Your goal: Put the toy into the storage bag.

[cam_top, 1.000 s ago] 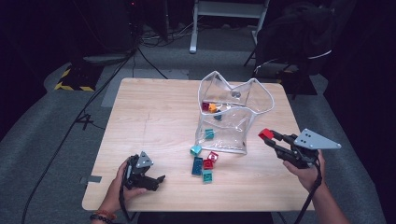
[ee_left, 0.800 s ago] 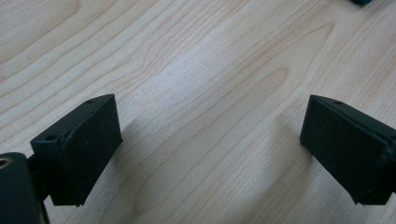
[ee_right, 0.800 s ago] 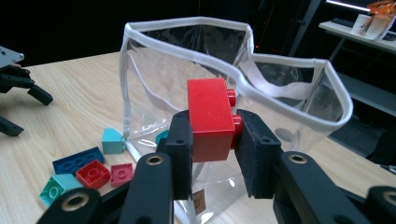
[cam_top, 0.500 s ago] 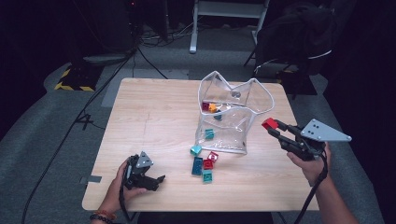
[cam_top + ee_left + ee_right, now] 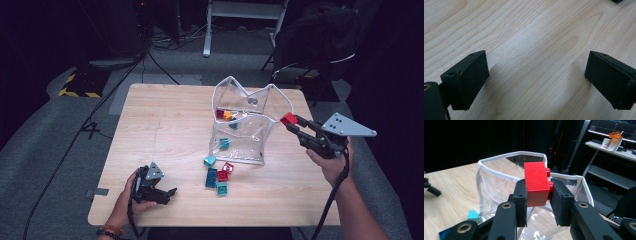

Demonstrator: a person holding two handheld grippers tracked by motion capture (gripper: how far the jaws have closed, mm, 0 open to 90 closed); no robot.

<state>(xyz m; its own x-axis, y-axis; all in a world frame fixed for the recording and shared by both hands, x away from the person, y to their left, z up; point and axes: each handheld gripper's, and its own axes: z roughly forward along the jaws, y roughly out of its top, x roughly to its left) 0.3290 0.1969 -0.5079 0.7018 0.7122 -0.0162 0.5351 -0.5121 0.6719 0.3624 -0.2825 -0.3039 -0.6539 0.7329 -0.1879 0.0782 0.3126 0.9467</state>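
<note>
My right gripper (image 5: pixel 291 121) (image 5: pixel 537 192) is shut on a red brick (image 5: pixel 288 118) (image 5: pixel 536 183) and holds it in the air just right of the clear plastic bag (image 5: pixel 247 127) (image 5: pixel 499 177), near the bag's white top rim. Inside the bag lie a red, an orange and two teal bricks (image 5: pixel 224 143). In front of the bag, loose teal and red bricks (image 5: pixel 218 176) lie on the wooden table (image 5: pixel 165 130). My left gripper (image 5: pixel 167 194) (image 5: pixel 536 82) rests low over bare wood at the front left, jaws wide open with nothing between them.
The table's front edge runs just below the left hand. Beyond the far edge stand a dark chair (image 5: pixel 320 45), a white frame (image 5: pixel 240 20) and floor cables. A shelf with a monitor (image 5: pixel 614 135) stands behind the bag in the right gripper view.
The right gripper has risen with the red brick and moved toward the bag's right rim. The left gripper has stayed put.
</note>
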